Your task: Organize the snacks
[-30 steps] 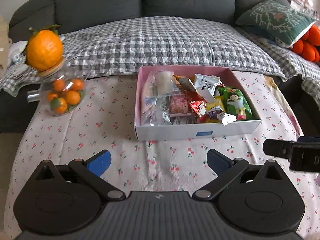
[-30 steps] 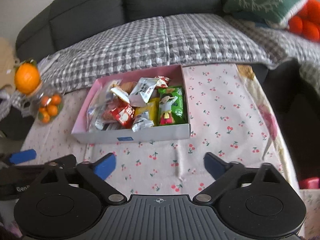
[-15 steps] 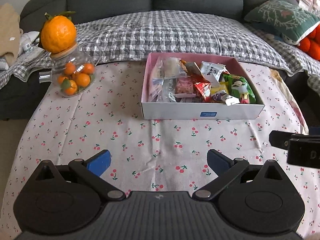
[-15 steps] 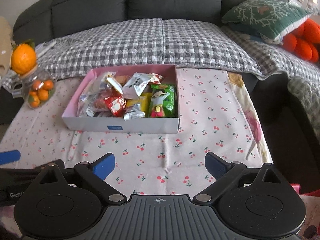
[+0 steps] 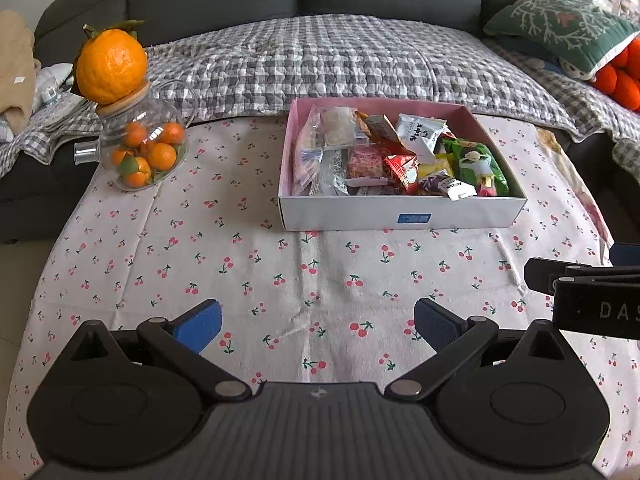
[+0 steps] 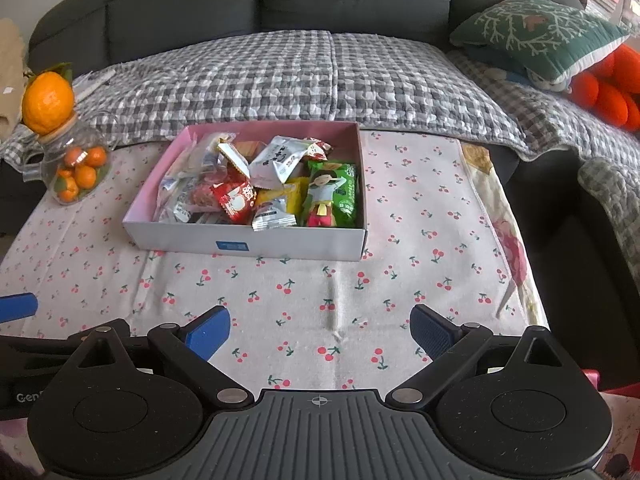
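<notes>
Left wrist view: left gripper [image 5: 316, 326] spread wide, gripping nothing, hovering over cloth [image 5: 240, 264]. Right gripper [image 6: 320, 330] same deal, gaping and empty. Snacks [image 6: 280, 188] piled in box [image 6: 288, 244].

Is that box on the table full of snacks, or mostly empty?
Full. The open-topped box is crowded with overlapping packets from wall to wall, including a green packet and a red one; its bottom is hidden.
</notes>
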